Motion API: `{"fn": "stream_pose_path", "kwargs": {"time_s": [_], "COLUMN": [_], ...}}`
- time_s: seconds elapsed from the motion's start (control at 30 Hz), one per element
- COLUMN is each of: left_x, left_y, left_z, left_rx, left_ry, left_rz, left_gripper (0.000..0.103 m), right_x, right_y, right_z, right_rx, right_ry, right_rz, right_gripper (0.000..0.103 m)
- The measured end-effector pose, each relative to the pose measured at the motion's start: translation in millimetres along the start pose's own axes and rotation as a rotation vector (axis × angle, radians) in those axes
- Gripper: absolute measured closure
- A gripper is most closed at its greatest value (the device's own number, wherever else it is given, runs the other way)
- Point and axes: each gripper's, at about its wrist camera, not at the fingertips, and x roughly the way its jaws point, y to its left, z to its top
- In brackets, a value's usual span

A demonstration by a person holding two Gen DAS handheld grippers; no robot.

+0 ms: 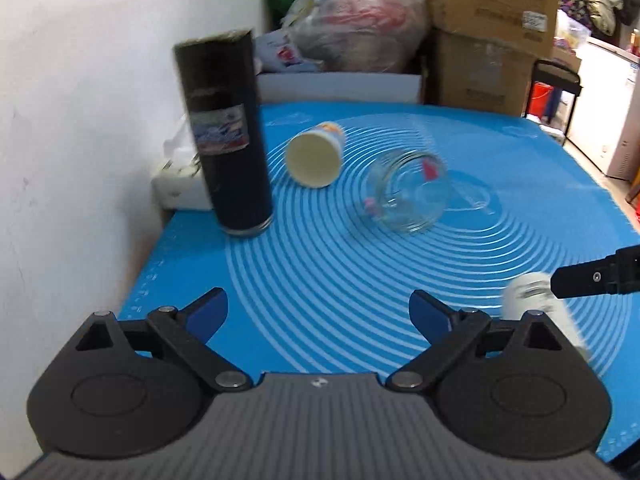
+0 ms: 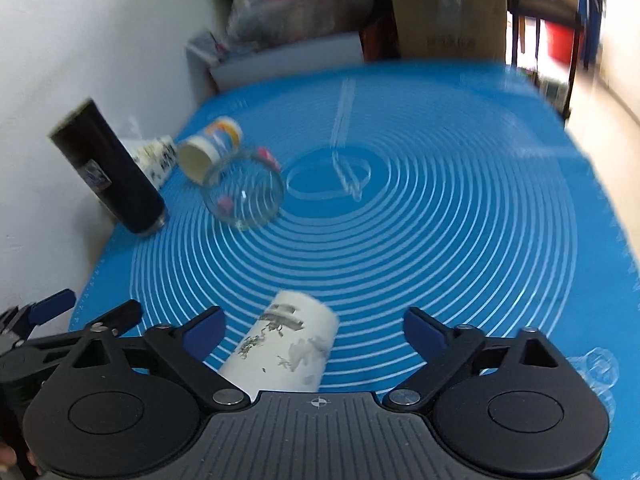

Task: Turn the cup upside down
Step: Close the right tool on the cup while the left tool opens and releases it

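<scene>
A white cup with grey ink drawings (image 2: 286,346) lies on its side on the blue mat (image 2: 440,220), between the open fingers of my right gripper (image 2: 314,326) and not gripped. It also shows in the left wrist view (image 1: 532,300), right of my left gripper (image 1: 318,314), which is open and empty. A paper cup (image 1: 314,154) and a clear glass jar (image 1: 408,196) lie on their sides farther back. A tall black tumbler (image 1: 226,132) stands at the mat's left. The right gripper's finger (image 1: 592,278) enters the left view from the right.
A white wall runs along the left. A white tissue pack (image 1: 180,176) sits behind the tumbler. Cardboard boxes (image 1: 488,32), plastic bags (image 1: 360,24) and a white box (image 1: 340,86) stand behind the mat's far edge. The left gripper (image 2: 44,312) shows at the right view's lower left.
</scene>
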Motion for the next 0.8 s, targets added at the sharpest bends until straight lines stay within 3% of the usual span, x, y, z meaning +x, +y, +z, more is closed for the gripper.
{"fn": "stream_pose_path", "kwargs": {"time_s": [0.4, 0.47, 0.57, 0.63, 0.8], "left_x": [26.8, 30.0, 33.1, 34.7, 33.2], "left_y": [29.0, 29.7, 28.6, 27.1, 26.2], "left_z": [-5.3, -5.7, -7.3, -8.0, -8.8], "left_rx": [-0.049, -0.055, -0.056, -0.055, -0.055], "left_ry": [0.027, 0.032, 0.037, 0.041, 0.035], "left_rz": [0.010, 0.005, -0.001, -0.003, -0.004], "left_gripper": [0.007, 0.007, 0.007, 0.007, 0.007], "right_x": [40.7, 46.3, 53.7, 53.9, 47.9], "right_y": [4.9, 4.2, 3.4, 2.6, 6.7], "right_z": [12.7, 13.5, 13.3, 12.8, 9.4], "right_rx": [0.056, 0.061, 0.074, 0.085, 0.038], "right_ry": [0.101, 0.120, 0.151, 0.151, 0.094], "right_rz": [0.005, 0.003, 0.026, 0.043, 0.042], "right_gripper": [0.020, 0.031, 0.039, 0.046, 0.046]}}
